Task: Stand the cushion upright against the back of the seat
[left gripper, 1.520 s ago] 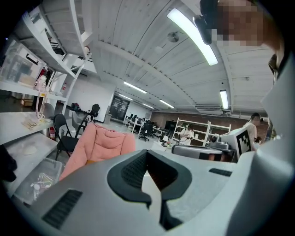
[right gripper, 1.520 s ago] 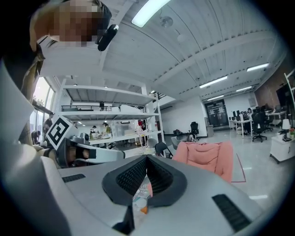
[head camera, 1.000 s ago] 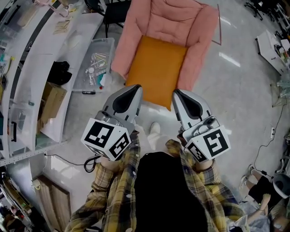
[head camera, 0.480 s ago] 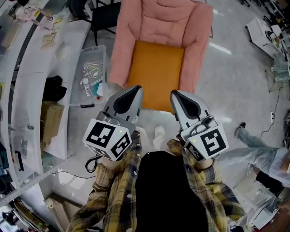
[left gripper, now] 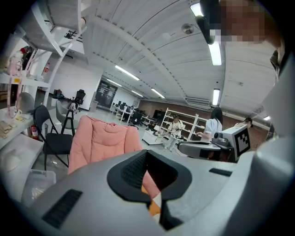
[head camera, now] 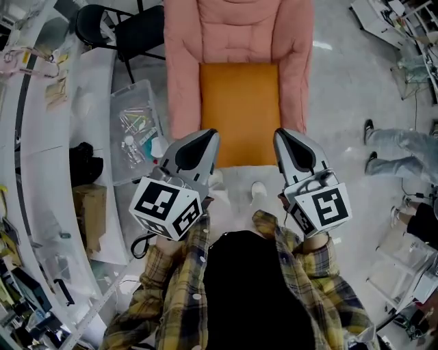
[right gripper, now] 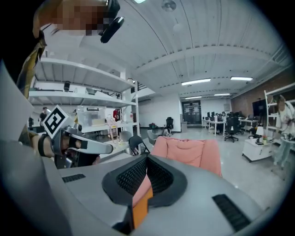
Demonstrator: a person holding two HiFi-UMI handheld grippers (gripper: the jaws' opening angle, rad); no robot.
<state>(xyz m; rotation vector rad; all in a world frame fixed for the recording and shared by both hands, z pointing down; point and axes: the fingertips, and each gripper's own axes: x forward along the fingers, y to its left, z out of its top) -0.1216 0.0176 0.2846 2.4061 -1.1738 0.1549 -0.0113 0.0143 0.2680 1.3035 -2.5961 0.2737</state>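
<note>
The orange cushion (head camera: 239, 113) lay flat on the seat of the pink armchair (head camera: 236, 31), its far edge up against the foot of the backrest (head camera: 236, 20) and its near edge at the front lip of the seat. It was a rectangle, and its long axis ran from the front of the seat toward the back, with its broad face turned to the ceiling, so none of the standing-up had been done. A second earlier the armchair and cushion had sat skewed in the head view, angled off toward the upper right. By this moment they stood square and centred ahead, and the two claws had come in toward the cushion's near corners. That read as the person having lined up with the chair, probably so each claw could take one front corner and tip the cushion up along its long axis onto the backrest. The left claw (head camera: 209, 132) was closed with nothing in it, and the right claw (head camera: 280, 132) was closed and empty as well. Their tips overlapped the cushion's near edge in the head view, but both gripper views showed the chair some way off, so contact looked unlikely. To the left, a clear plastic bin (head camera: 137, 126) stood on the floor beside the armchair, next to a long white worktop (head camera: 87, 96).
</note>
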